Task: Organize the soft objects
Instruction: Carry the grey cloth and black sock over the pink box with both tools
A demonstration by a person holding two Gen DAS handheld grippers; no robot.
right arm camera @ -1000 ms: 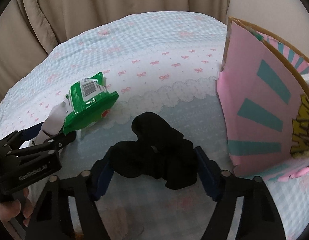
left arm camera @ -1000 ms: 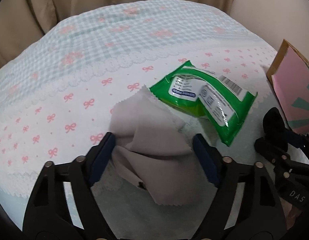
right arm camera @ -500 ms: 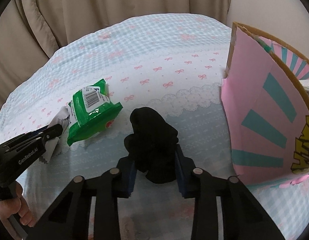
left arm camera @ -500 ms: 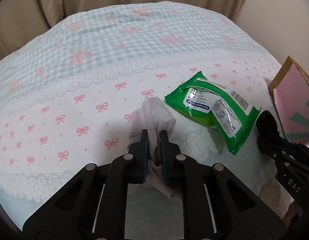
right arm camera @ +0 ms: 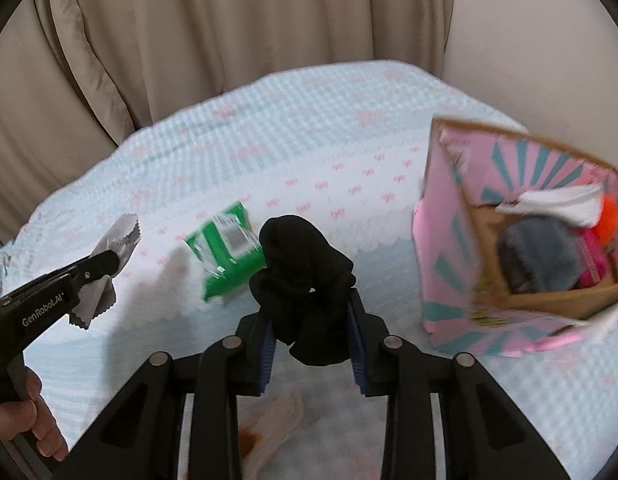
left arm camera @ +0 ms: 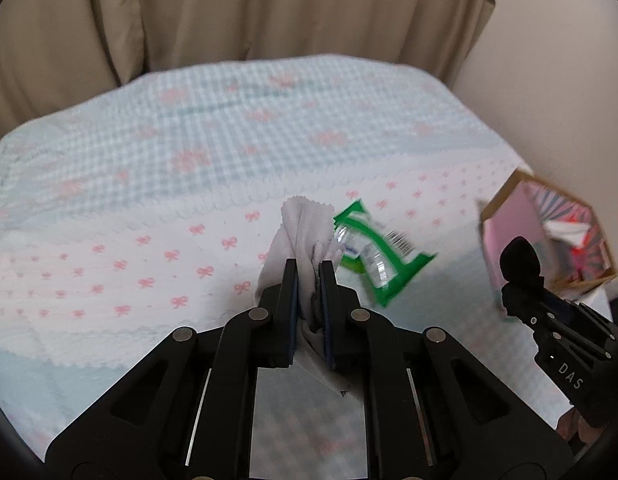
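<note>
My left gripper (left arm camera: 308, 268) is clamped on a thin pale-grey cloth with pinked edges (left arm camera: 299, 232) — its jaws have just been closing, and the fabric is pinched tight between the blue pads, bunched above them and trailing below. From the right wrist view I see that same cloth hanging off the bedspread, clear of it, with the person's hand (right arm camera: 27, 420) wrapped round the handle at the lower left.

My right gripper (right arm camera: 312, 312) grasps a soft black fabric bundle, possibly a sock or scrunchie (right arm camera: 301, 276). Its jaws have just been closing too, and the pads now press the bundle from both sides, with most of it bulging above the fingers and a lobe drooping beneath.

A green plastic pack of wet wipes with a white label and barcode (right arm camera: 225, 248) lies flat on the pale blue and white bedspread printed with pink bows (left arm camera: 149, 208), between the two grippers.

To the right stands an open pink cardboard box with teal stripes (right arm camera: 441, 240) — inside I make out a grey fuzzy item, something white, something orange and something bright pink. A beige curtain (left arm camera: 269, 12) hangs behind the bed.
</note>
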